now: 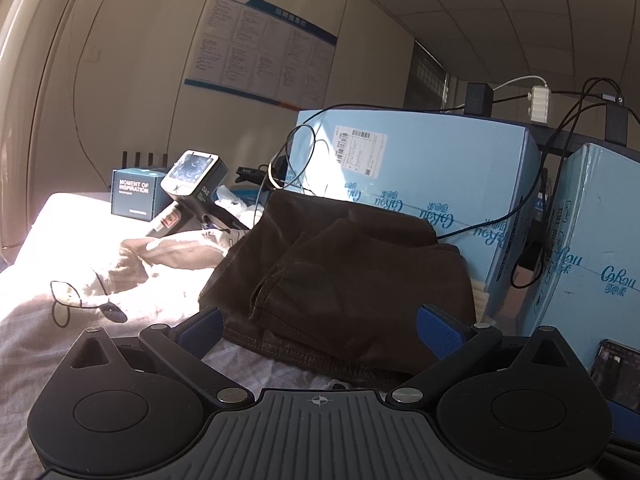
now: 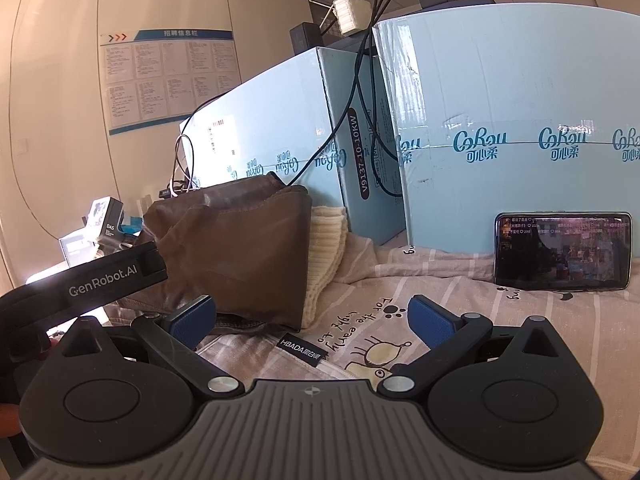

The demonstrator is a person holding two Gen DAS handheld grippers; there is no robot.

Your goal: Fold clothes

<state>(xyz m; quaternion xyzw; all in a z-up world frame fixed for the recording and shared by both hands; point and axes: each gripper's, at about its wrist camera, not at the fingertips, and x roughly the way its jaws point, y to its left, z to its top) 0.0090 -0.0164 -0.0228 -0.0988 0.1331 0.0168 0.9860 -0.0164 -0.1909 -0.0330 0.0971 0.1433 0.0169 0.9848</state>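
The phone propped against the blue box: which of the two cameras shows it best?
The right wrist view. There the phone stands whole, screen lit, leaning on the light-blue box. The left wrist view catches only a dark sliver of it at the right edge.

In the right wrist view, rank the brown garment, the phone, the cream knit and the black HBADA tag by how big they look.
1. Brown garment, largest.
2. Phone.
3. Cream knit; it is partly hidden behind the garment, so its place next to the phone is unsure.
4. HBADA tag, smallest.
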